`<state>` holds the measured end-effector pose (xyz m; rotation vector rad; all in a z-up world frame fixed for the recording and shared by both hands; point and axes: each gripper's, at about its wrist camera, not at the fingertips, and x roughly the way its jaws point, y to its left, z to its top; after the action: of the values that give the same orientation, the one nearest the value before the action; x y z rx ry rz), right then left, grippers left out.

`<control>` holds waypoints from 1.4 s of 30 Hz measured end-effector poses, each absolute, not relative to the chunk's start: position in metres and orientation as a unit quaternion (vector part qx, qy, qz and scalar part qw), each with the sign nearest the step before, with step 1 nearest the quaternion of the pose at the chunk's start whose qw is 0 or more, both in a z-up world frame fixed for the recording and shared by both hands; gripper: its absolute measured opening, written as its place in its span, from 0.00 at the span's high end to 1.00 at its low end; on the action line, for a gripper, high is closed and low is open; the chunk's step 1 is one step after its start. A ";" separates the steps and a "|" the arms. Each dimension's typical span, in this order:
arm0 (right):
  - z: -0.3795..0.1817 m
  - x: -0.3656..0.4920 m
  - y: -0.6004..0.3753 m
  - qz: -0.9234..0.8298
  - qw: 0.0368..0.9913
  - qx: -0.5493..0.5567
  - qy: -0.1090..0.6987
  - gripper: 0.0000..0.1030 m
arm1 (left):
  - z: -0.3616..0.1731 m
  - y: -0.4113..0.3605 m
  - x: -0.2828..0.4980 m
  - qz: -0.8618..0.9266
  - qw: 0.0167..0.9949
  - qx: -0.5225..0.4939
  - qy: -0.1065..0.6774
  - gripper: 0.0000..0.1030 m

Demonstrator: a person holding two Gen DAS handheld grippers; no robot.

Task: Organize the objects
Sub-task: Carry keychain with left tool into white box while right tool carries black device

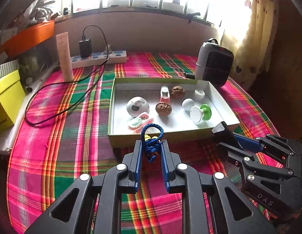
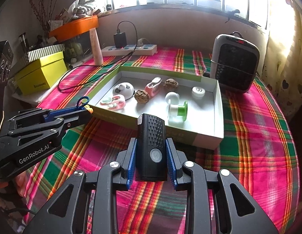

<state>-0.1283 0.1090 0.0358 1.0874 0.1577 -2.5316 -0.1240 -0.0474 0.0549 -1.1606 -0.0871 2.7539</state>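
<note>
Jaws of the left gripper (image 1: 151, 146), seen from the left wrist camera, pinch a blue braided cord (image 1: 151, 140) with small yellow and orange beads, its loop rising above the fingertips just short of the near wall of a shallow white cardboard tray (image 1: 170, 134). The tray sits on a bench draped in a pink, green and orange plaid cloth (image 1: 72, 117). Inside the tray lie two walnuts (image 1: 163, 108), a white round gadget (image 1: 137, 106), two pink clips, a white ball (image 1: 188, 104), a green-and-white spool (image 1: 200, 114) and a small white cap (image 1: 199, 94). Beyond the tray's far right corner stands a grey and black heater (image 1: 215, 62); beyond its far left, a white power strip (image 1: 100, 57) with a black charger plugged in, and an upright white tube (image 1: 64, 56). Right of the tray's near corner, the right gripper (image 1: 222, 131) reaches in, a black object showing at its tip. From the right wrist camera, the right gripper (image 2: 151, 156) has its blue-padded jaws clamped on a black flashlight (image 2: 151, 148) with a round grey button, held before the tray's (image 2: 190, 136) near wall and above the cloth (image 2: 258, 136). Left of the tray's near left corner the left gripper (image 2: 86, 111) holds the cord (image 2: 82, 102), its loop standing clear. Farther left of the tray sits a yellow box (image 2: 41, 74).
</note>
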 end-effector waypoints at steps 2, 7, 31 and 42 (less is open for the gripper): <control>0.037 -0.130 0.112 -0.901 0.188 0.386 0.054 0.71 | 0.056 -0.045 -0.127 0.918 0.078 -0.387 -0.027 0.84; 0.041 -0.134 0.117 -0.903 0.184 0.385 0.051 0.71 | 0.059 -0.038 -0.134 0.917 0.088 -0.387 -0.024 0.84; 0.048 -0.167 0.137 -0.906 0.167 0.387 0.041 0.71 | 0.053 -0.024 -0.177 0.908 0.104 -0.405 -0.029 0.84; 0.045 -0.197 0.144 -0.905 0.150 0.396 0.048 0.71 | 0.047 -0.021 -0.193 0.905 0.103 -0.411 -0.027 0.84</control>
<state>-0.1971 0.1442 0.0447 1.1390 0.1373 -2.5995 -0.1933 -0.0212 0.0471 -1.2128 -0.0800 2.6713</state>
